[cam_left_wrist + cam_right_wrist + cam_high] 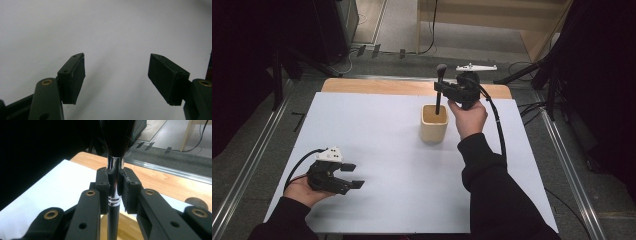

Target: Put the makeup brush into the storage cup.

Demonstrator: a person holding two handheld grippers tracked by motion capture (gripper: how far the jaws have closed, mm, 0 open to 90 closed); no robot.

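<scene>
A black makeup brush (439,90) stands upright with its bristle head on top and its handle reaching down into a cream cup (434,125) near the back middle of the white sheet. My right gripper (443,89) is shut on the brush, held level from the right. In the right gripper view both pads clamp the chrome ferrule of the brush (115,182), dark bristles above, the cup's wooden inside (125,227) below. My left gripper (354,175) rests low at the front left, open and empty. Its two pads (72,77) stand wide apart over bare white surface.
The white sheet (377,140) covers most of a wooden table (377,86), which shows as a strip at the back. Metal rails (562,150) run along both sides. Cables and dark stands lie on the floor behind the table.
</scene>
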